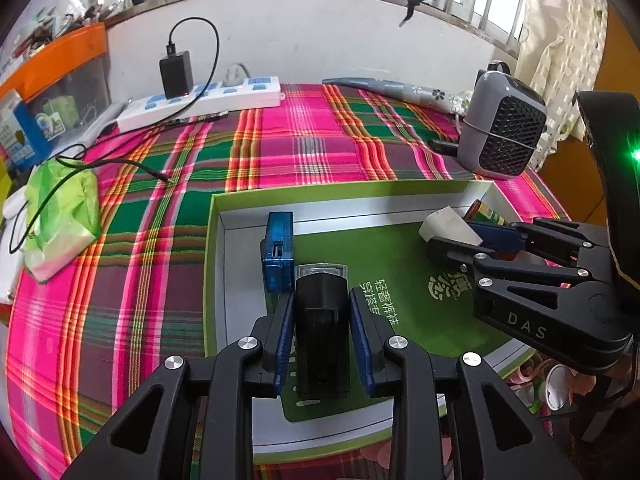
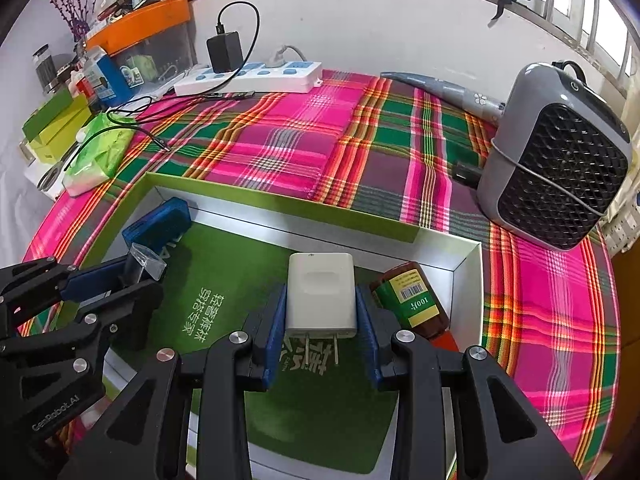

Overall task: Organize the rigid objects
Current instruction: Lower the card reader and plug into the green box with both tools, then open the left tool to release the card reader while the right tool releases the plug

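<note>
Fingers [image 1: 362,344] of both grippers pinch items level over the box [image 2: 280,204]

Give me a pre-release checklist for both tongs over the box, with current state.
1. Left tongs gripping the black device: ok, pads sit on both its sides.
2. Right tongs gripping the white charger: ok, prongs point back toward the camera.
3. Both loads over the box: ok, green floor lies beneath each.
4. Drop spot near the blue case: ok, the device is beside it, apart.
5. Drop spot near the brown bottle: cannot tell, the right pad looks very near it.
6. Height above the box floor: cannot tell.
</note>
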Demonstrator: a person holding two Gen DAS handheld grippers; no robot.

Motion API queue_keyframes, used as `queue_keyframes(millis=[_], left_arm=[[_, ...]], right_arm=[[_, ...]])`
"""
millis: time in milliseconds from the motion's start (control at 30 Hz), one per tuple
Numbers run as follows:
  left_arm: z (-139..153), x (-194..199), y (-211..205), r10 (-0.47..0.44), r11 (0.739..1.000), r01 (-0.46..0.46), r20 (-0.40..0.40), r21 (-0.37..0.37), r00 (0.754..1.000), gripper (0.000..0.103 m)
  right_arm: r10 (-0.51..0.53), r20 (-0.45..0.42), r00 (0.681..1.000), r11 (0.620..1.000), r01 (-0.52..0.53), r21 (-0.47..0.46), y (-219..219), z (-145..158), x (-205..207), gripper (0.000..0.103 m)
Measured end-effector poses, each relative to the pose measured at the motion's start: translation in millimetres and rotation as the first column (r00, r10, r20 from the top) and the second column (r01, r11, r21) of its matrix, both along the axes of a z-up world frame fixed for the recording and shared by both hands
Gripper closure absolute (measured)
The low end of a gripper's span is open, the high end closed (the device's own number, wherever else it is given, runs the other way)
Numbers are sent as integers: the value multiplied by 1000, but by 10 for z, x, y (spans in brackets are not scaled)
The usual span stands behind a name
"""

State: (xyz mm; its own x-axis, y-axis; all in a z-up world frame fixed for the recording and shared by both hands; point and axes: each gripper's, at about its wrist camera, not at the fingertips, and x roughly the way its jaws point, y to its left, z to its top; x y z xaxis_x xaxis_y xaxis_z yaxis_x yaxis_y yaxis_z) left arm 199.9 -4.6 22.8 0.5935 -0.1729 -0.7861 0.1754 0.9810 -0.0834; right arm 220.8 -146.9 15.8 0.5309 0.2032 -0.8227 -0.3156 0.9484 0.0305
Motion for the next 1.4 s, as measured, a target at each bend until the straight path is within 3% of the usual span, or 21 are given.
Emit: queue_keyframes(millis=[1000, 1400], left_arm=[[-66, 42, -17, 6, 1000, -6, -23, 9, 1000, 77], [49, -104, -14, 7, 1000, -8, 20, 18, 1000, 76]], right_arm=[[3, -17, 1000, 1000, -4, -10, 36, -54, 34, 68], [-6, 18, 1000, 1000, 6, 23, -46, 34, -91, 68]])
